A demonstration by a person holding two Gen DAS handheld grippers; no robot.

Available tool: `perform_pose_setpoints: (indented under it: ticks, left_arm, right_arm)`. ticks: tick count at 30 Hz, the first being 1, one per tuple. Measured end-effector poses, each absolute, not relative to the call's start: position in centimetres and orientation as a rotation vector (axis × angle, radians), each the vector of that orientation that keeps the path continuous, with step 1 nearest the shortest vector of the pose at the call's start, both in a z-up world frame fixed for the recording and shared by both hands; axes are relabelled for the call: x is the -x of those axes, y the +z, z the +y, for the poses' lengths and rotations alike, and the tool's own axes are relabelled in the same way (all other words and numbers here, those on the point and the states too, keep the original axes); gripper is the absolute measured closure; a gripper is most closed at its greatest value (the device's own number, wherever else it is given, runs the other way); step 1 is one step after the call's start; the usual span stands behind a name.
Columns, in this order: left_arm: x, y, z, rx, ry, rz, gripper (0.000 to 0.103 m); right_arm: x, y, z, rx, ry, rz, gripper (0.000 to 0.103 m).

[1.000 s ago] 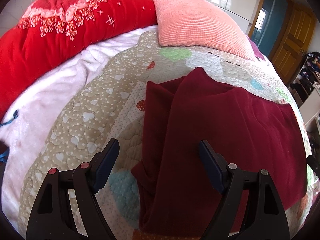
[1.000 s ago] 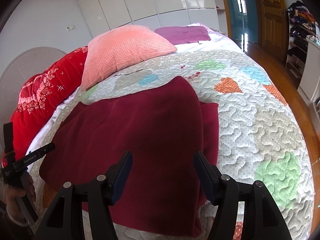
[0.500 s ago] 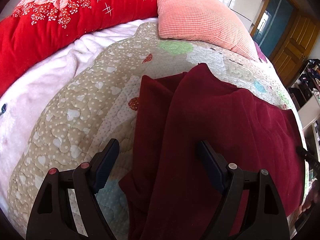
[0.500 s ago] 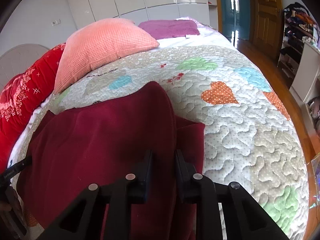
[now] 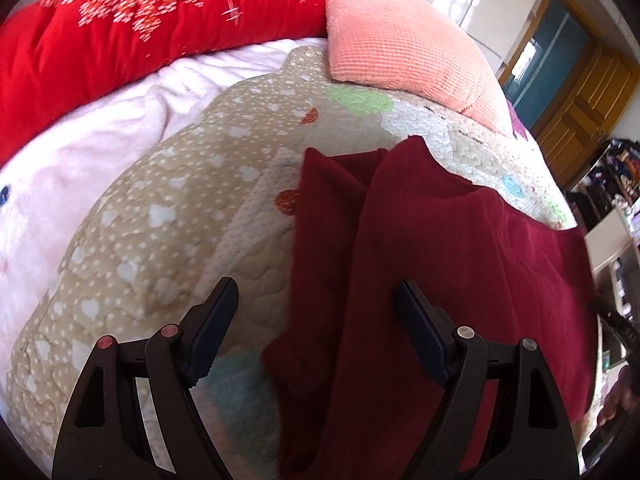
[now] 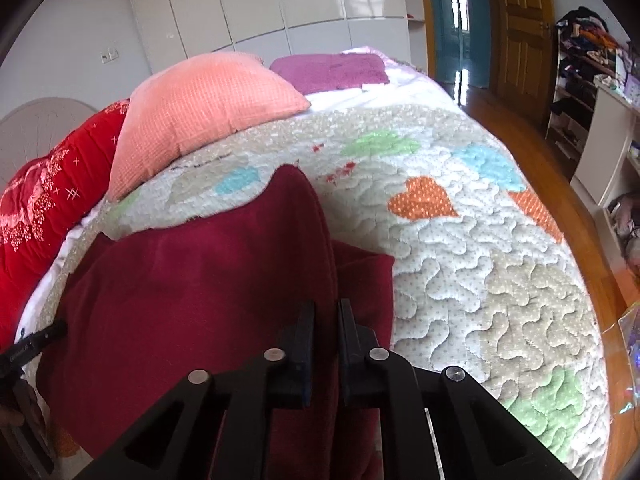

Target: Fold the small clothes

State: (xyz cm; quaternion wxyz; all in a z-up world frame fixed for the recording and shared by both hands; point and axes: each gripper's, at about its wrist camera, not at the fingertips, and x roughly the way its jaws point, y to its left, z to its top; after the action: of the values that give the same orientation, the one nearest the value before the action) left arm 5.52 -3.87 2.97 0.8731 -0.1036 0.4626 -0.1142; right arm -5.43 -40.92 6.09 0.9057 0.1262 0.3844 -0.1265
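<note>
Cloth is what this job is about: a dark red garment (image 6: 192, 288) lies spread on the quilt (image 6: 460, 248) of a bed, below a pink pillow (image 6: 204, 108) and a red blanket (image 5: 132, 28). It looks partly folded already, because one strip of it sticks out from under the top layer on each side.

The right gripper (image 6: 325, 322) has its two fingers pressed close together on a ridge of the red garment, near the edge of the top layer. The cloth rises into the thin gap between them, so it looks pinched there. That hold is probably so the person can lift this side and lay it over.

The left gripper (image 5: 316, 300) has its fingers wide apart. It hangs above the other side of the garment, where the under strip (image 5: 320, 248) shows beside the top layer. One finger sits over the quilt and the other over the red cloth, so the edge lies between them. It grips nothing yet. It seems placed there so it can come down and pinch that edge too.

With both sides held, the garment could be folded evenly. If only one side is pulled, the soft cloth may bunch up or slide on the quilt.
</note>
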Motion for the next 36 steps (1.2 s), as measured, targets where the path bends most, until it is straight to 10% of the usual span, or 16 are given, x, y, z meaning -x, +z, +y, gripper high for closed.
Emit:
perform_pose_setpoints:
  ticks: [3,21,29,36]
  left_arm:
    - [-4.9,2.9,-2.9,0.262,-0.250,0.968,0.022]
    - [-3.9,2.2,-1.2,0.333,-0.380,0.929,0.021]
    - [-3.7,2.1,-0.7,0.363,-0.404,0.928,0.021]
    - [-3.5,2.0,-0.6,0.380,-0.410,0.928,0.021]
  right_arm:
    - [5.3,8.0,-38.8,-0.264,-0.229,0.741,0.055]
    - [-12.9,5.7,-15.2,-0.109,0.217,0.977,0.055]
    - [-15.5,3.4,-15.2,-0.105,0.134,1.047,0.094]
    - [-16.2,3.2,-13.1,-0.065,0.182,1.051,0.094]
